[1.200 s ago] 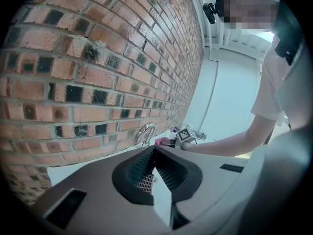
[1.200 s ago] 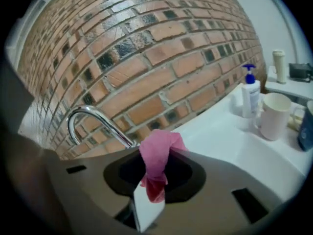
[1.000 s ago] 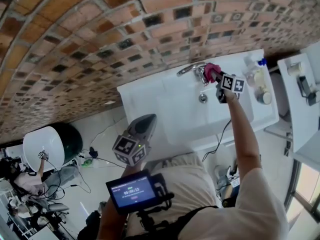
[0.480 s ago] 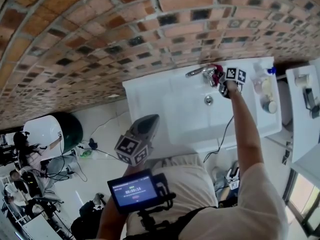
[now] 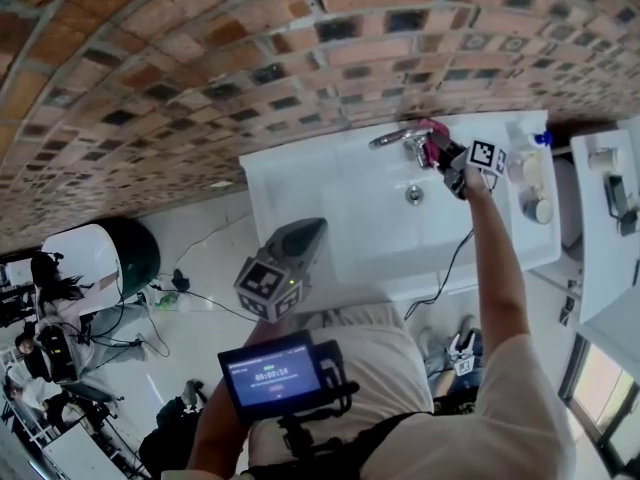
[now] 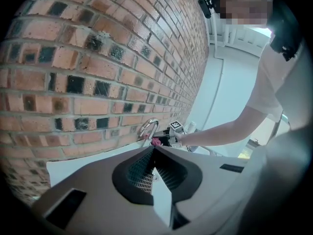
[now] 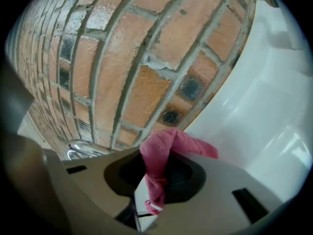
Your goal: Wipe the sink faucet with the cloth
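Note:
The chrome faucet stands at the back rim of the white sink, against the brick wall. My right gripper is shut on a pink cloth, which is pressed against the right side of the faucet's base. In the right gripper view the cloth hangs bunched between the jaws of the right gripper, with the faucet just to the left. My left gripper hovers shut and empty in front of the sink, far from the faucet and the cloth.
Bottles and a small jar stand on the sink's right end. The drain lies in the basin. A white shelf with small items is at the right. A screen hangs at my chest. People stand far left.
My right gripper has shifted slightly at the faucet's base with the cloth still in it. The left gripper has stayed in front of the sink.

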The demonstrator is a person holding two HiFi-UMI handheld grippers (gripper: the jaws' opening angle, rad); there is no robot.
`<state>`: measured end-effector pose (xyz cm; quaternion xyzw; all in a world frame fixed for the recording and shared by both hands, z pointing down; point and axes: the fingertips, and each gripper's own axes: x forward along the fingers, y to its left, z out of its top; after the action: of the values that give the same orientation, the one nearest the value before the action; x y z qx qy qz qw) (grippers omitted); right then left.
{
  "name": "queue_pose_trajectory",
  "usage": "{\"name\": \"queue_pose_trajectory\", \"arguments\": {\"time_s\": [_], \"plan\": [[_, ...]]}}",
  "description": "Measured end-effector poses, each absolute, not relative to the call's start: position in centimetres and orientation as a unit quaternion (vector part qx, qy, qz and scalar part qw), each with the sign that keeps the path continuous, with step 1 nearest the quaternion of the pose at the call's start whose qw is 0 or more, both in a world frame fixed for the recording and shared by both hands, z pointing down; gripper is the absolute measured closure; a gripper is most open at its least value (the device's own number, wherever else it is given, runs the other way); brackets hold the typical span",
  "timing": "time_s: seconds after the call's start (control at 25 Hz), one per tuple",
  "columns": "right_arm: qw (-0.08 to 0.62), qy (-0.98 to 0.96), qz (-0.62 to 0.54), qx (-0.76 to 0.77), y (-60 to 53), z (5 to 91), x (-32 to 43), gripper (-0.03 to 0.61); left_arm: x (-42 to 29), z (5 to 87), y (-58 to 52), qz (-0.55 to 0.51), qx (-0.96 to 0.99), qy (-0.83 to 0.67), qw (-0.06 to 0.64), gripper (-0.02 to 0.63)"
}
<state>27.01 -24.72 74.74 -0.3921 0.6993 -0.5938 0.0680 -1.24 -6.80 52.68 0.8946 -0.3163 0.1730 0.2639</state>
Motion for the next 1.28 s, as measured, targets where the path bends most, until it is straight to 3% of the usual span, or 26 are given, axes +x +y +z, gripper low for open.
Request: {"name": "queue_pose_trajectory", "arguments": {"time_s": [0.16,0.24,0.64,0.72,0.84,0.92,1.04,1.28], "plan": [[0.143,0.702,-0.606,-0.346,-24.4,72.2,26.8,0.482,-1.6,52.7,-6.6,0.176,0.894,-0.318,0.263,0.621],[0.143,0.702,-0.607,-0.344,-24.9,71.8,26.6,0.482,-2.0,52.8,-6.3,0.178,0.89,-0.323,0.267,0.621],[-0.139,0.764,-0.488,-0.398,-27.9,74.1,24.9,0.476,-3.2,52.7,-6.0,0.177,0.885,-0.341,0.263,0.621],[-0.148,0.758,-0.489,-0.406,-27.7,74.2,25.4,0.475,-3.2,52.7,-5.6,0.176,0.884,-0.342,0.265,0.621],[-0.107,0.732,-0.534,-0.408,-26.1,74.8,26.1,0.474,-3.4,52.6,-5.3,0.175,0.884,-0.343,0.264,0.621],[-0.144,0.718,-0.537,-0.418,-24.5,76.0,27.2,0.477,-3.6,52.7,-5.3,0.168,0.884,-0.344,0.267,0.621],[-0.273,0.721,-0.453,-0.447,-21.5,76.8,28.4,0.479,-3.6,52.9,-5.0,0.162,0.884,-0.344,0.273,0.621],[-0.327,0.789,-0.221,-0.471,-18.8,67.0,23.5,0.479,-3.2,53.2,-4.8,0.171,0.89,-0.324,0.27,0.621]]}}
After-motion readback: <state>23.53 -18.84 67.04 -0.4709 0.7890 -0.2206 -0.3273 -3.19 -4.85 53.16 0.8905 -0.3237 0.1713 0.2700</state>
